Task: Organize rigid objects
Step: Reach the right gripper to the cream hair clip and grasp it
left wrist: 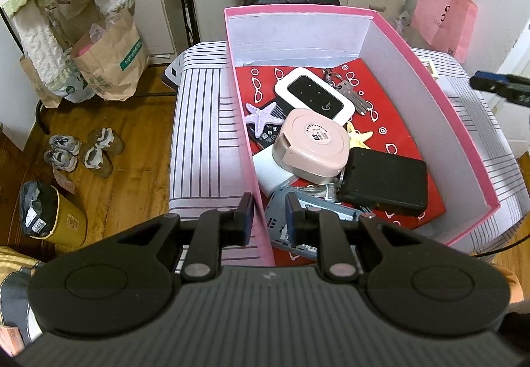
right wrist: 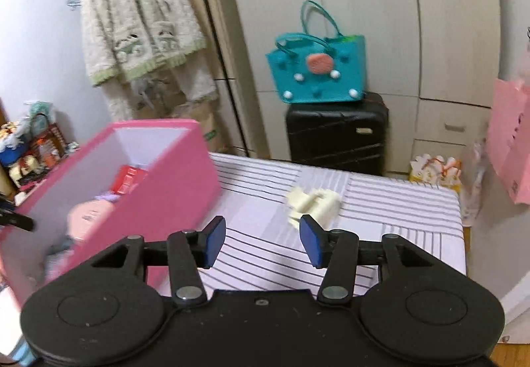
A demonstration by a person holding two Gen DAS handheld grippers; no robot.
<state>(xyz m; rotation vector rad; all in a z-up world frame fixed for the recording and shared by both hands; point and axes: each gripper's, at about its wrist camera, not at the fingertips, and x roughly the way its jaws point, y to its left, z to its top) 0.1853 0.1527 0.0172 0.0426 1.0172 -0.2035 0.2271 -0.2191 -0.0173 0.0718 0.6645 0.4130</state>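
A pink box with white inner walls stands on a striped surface. Inside lie a white and black device, keys, a pink round case, a black case, a lilac starfish, a white block and a grey device. My left gripper straddles the box's near left wall, its jaws a little apart and empty. My right gripper is open and empty above the striped surface, right of the box. A cream plastic piece lies just beyond it.
A black suitcase with a teal bag on top stands behind the surface, against cupboards. Paper bags, shoes and a yellow bin are on the wooden floor at left. A pink bag hangs at right.
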